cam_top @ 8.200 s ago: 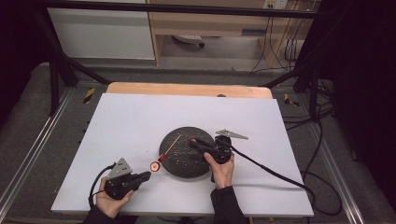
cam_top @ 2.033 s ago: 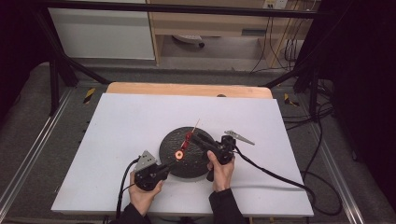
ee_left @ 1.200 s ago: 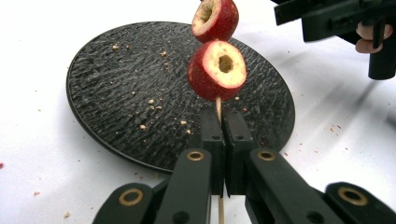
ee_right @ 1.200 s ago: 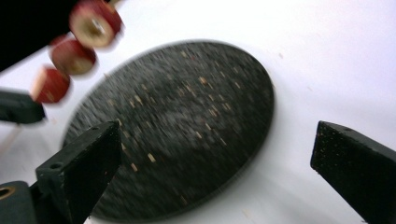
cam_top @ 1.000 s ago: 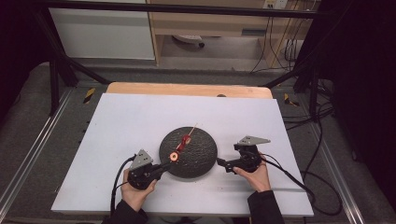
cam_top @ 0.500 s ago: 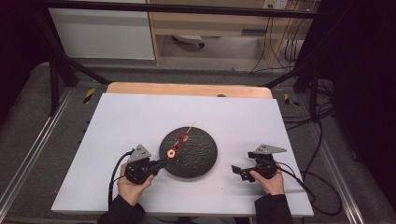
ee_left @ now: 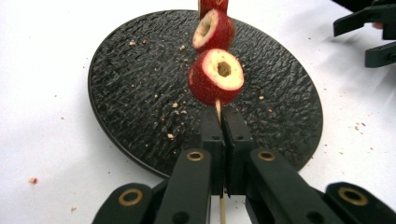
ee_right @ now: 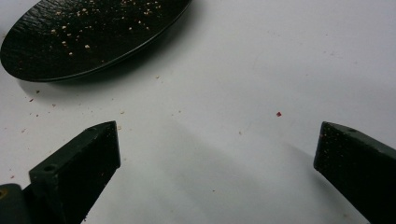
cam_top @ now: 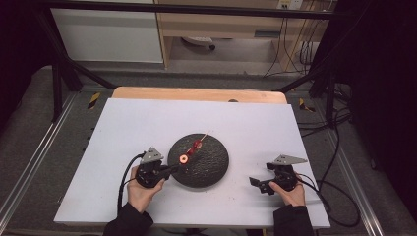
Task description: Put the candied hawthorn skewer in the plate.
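Note:
A thin wooden skewer [ee_left: 218, 109] carries red hollowed fruit pieces [ee_left: 216, 77] above a round black plate [cam_top: 206, 164]. My left gripper [ee_left: 223, 122] is shut on the skewer's near end, at the plate's left rim [cam_top: 173, 169]. The fruit pieces [cam_top: 184, 158] hang over the plate's left half in the high view. My right gripper [cam_top: 256, 184] rests low over the white table to the right of the plate, its jaws wide open with nothing between them. In the right gripper view the plate [ee_right: 74, 42] lies at the upper left, dotted with crumbs.
Crumbs and red specks are scattered on the white tabletop [cam_top: 147, 123] around the plate. A wooden strip [cam_top: 196, 93] borders the table's far edge. Cables trail from both grippers, the right one off the table's right side [cam_top: 329, 189].
My right gripper has drawn back from the plate to the right and settled lower, jaws open. The left gripper has stayed at the plate's left rim with the skewer.

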{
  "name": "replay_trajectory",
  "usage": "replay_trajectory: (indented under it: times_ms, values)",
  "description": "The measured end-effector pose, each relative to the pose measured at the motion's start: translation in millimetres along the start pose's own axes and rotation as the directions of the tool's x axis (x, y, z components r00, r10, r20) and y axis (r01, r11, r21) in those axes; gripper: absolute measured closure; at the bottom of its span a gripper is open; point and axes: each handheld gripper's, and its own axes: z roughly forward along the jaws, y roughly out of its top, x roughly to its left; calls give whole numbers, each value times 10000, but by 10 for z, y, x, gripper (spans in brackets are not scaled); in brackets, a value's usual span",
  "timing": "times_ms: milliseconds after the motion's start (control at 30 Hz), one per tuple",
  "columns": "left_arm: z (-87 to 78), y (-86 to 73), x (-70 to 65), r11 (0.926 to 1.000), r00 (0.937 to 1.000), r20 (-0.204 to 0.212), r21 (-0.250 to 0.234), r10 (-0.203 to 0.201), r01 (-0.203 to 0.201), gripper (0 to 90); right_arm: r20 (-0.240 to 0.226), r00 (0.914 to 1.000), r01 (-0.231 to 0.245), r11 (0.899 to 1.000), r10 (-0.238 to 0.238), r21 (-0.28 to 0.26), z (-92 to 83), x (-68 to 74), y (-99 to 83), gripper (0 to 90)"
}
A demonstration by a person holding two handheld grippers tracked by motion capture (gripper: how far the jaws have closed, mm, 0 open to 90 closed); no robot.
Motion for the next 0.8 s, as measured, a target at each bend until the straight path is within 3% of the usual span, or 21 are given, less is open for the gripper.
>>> replay_trajectory:
  times_ms: [267, 467, 800]
  values:
    - [133, 61, -28, 9995, 9985, -541, 304, 24, -7, 882, -26, 10000, -95, 9999, 94, -116, -29, -13, -6, 12]
    - [294, 135, -134, 9959, 9934, -1081, 859, 379, -286, 882, -43, 9999, -91, 9999, 91, -102, -30, -22, -17, 13]
    - [423, 84, -174, 9858, 9911, -1207, 1641, 559, -356, 881, -110, 9999, -133, 9997, 130, -218, -52, -28, -27, 15]
